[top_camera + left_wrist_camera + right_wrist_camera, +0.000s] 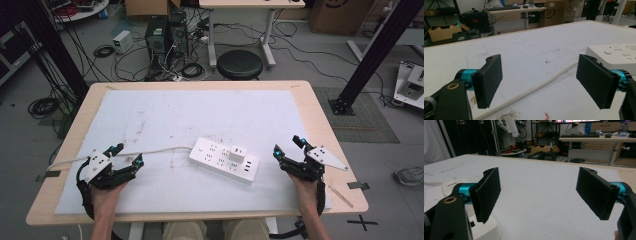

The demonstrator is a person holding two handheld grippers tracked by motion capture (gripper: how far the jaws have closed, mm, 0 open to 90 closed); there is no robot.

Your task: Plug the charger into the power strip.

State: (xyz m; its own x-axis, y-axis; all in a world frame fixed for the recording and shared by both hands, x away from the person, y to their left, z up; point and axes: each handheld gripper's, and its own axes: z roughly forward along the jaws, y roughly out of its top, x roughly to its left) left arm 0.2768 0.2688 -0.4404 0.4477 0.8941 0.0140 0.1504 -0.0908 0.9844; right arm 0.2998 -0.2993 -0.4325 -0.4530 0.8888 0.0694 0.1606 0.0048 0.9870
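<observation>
Room: cables, computer towers, black stool (pixel 240 64) behind bench.
Bench (pixel 320 125): white mat (pixel 165 115), power strip (pixel 224 160).
Left hand-held gripper (pixel 128 154): jaws apart.
Right hand-held gripper (pixel 287 145): jaws apart.

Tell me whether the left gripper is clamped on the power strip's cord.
No. In the left gripper view the left gripper is open, and the cord lies untouched between its jaws.

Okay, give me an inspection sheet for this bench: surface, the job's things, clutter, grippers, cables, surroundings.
Surface: wooden table under a scuffed white mat.
Job's things: white power strip mid-mat, white plug adapter plugged into it.
Clutter: nothing seen on the mat.
Grippers: left gripper open, astride the cord; right gripper open, empty.
Cables: strip's white cord runs left off the table.
Surroundings: black stool, computer towers, floor cables, cardboard boxes.
</observation>
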